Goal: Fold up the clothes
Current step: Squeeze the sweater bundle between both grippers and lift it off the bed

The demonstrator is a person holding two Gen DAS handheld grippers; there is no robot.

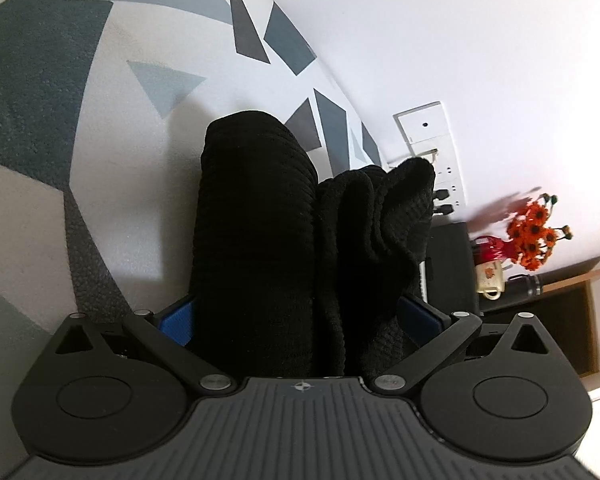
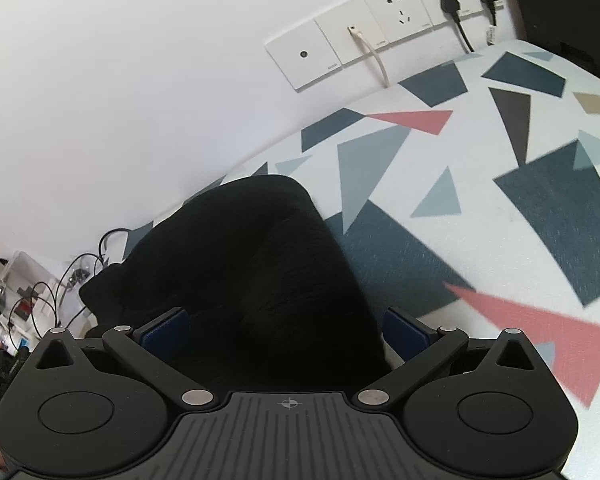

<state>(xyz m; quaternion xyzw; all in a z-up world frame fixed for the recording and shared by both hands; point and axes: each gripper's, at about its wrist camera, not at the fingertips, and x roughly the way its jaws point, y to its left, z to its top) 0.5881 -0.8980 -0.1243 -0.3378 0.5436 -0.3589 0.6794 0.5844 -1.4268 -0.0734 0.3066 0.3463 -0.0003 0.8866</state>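
Note:
A black knitted garment lies bunched in thick folds on the patterned tablecloth. My left gripper is open wide around it. The folds fill the gap between the blue pads and partly cover them. In the right wrist view the same black garment rests on the tablecloth. My right gripper is also open, straddling the garment's near end. A thin strip of cloth shows beside its right pad.
A white wall with a row of sockets and plugged cables runs along the table's far edge. Orange flowers, a mug and a dark shelf stand beyond the table. Loose cables and clutter lie at the left.

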